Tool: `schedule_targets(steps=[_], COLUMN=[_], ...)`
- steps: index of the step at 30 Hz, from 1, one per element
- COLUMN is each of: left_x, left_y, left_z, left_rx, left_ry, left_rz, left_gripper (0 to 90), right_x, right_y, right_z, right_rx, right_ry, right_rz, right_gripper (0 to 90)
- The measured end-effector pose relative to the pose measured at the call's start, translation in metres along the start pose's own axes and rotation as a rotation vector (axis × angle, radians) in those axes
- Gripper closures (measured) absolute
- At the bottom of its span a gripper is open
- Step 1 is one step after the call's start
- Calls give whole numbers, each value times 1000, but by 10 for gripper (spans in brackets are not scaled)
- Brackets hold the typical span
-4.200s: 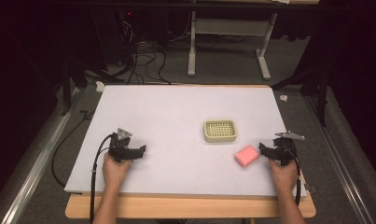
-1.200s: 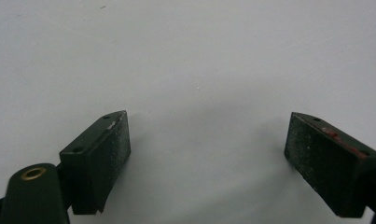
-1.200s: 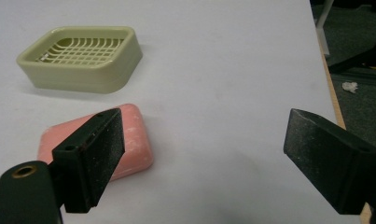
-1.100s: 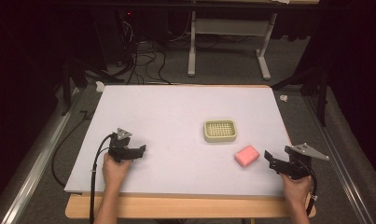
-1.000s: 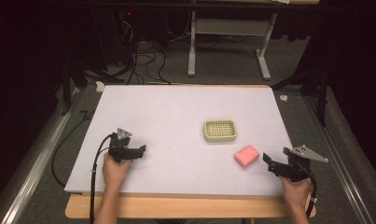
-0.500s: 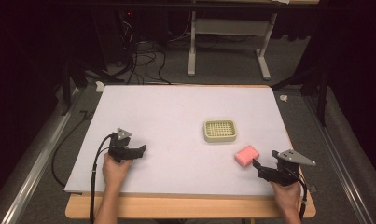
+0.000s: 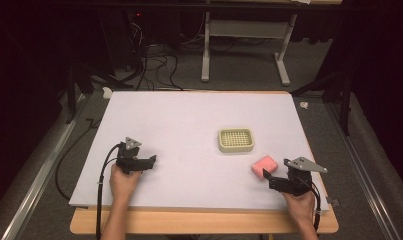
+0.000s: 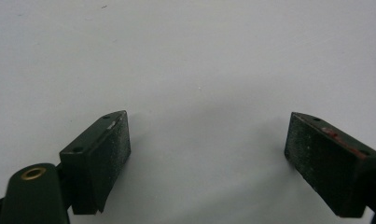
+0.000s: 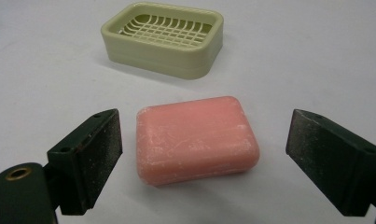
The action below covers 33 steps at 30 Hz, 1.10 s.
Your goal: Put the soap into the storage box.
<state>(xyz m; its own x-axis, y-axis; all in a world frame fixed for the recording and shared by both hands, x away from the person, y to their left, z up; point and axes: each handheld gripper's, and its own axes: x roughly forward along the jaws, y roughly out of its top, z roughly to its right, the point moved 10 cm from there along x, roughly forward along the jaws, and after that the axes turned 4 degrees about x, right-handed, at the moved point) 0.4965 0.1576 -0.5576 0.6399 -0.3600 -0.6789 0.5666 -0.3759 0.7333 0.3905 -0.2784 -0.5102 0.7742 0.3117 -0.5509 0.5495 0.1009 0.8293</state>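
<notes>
soap dish (image 9: pixel 164 37) empty | pink soap (image 9: pixel 195 139) between spread right tongs (image 9: pixel 204 158) | left tongs (image 8: pixel 209 163) spread

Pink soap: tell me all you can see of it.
The soap is a pink rounded rectangular bar, matte with whitish scuffs, lying flat on the white table. It sits just nearer than the green dish, apart from it. The right gripper is open, a jaw on each side, neither touching the bar.
</notes>
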Motion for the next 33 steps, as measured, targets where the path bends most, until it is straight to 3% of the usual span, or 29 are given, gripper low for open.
schedule_targets(steps=[20, 33], left_x=[0, 0], left_y=[0, 0], left_z=[0, 0], left_rx=[0, -1], left_ry=[0, 0], left_rz=[0, 0], left_gripper=[147, 147], right_x=[24, 35], right_y=[7, -1], right_z=[-10, -5], right_rx=[-70, -64], right_ry=[-3, -22], right_rz=[-70, -127], right_gripper=[113, 113])
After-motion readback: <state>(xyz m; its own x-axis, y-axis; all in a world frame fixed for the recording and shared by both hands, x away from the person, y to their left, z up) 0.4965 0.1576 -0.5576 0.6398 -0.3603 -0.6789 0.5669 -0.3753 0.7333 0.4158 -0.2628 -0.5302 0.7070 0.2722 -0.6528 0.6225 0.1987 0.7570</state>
